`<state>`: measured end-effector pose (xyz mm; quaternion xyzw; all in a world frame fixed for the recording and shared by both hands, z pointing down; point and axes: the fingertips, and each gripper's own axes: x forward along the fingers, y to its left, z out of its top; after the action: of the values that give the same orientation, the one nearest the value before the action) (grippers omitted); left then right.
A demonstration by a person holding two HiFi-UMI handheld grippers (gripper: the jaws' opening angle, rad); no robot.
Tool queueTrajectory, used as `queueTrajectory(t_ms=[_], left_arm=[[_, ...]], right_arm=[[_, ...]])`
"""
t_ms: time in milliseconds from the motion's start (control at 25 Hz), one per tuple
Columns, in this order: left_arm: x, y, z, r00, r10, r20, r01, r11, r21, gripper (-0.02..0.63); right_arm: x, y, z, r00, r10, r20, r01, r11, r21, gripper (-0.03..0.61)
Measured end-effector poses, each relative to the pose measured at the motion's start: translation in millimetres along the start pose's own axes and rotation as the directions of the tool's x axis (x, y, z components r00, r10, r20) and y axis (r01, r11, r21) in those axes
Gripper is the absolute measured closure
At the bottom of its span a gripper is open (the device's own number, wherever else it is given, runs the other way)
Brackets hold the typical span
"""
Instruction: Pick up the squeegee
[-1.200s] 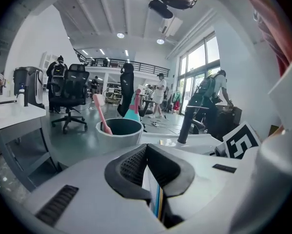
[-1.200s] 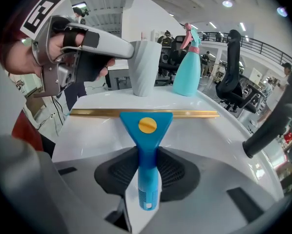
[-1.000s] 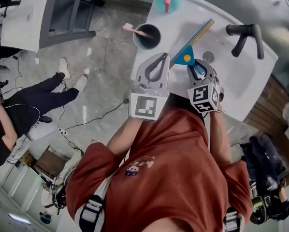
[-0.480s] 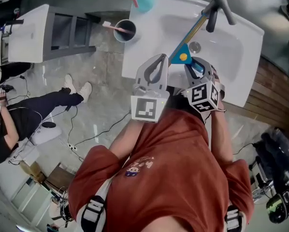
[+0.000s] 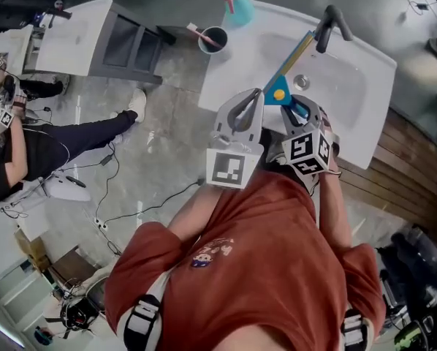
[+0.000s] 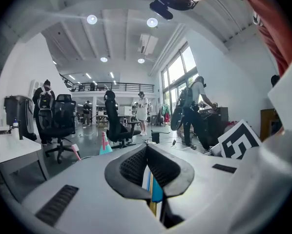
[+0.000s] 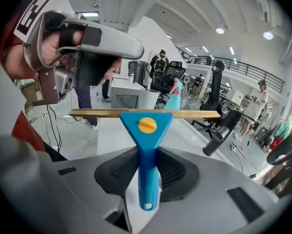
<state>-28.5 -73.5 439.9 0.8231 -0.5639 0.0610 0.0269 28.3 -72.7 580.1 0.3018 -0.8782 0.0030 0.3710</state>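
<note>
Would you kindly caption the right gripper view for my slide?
Right gripper holding the blue squeegee by its handle.

surf: white sink (image 5: 365, 115) | on rim: teal spray btl (image 5: 235, 9), dark cup (image 5: 213, 39) w/ toothbrush (image 5: 198, 31) | black faucet (image 5: 329, 26) mounted

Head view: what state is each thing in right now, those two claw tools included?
squeegee: gripped by its blue handle, held in the air over the sink.
right gripper: shut on the squeegee.
left gripper: shut, nothing held.
cup: upright, toothbrush inside.
spray bottle: upright at the sink's edge.
</note>
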Motion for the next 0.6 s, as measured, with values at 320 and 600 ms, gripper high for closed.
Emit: queueTrajectory(t_ms=[320, 600], left_arm=[[-35, -26, 31, 0.998, 0.001, 0.059, -0.003, 1.0, 0.02, 0.597], [-39, -47, 44, 0.998, -0.036, 0.056, 0.031, 0.996, 0.078, 0.597]], right_arm=[[-58, -14, 9, 0.989, -0.138, 0.056, 0.136, 0.99, 0.036, 0.454], [-119, -60, -25, 0.947, -0.318, 0.033, 0.305, 0.93, 0.203, 0.454]])
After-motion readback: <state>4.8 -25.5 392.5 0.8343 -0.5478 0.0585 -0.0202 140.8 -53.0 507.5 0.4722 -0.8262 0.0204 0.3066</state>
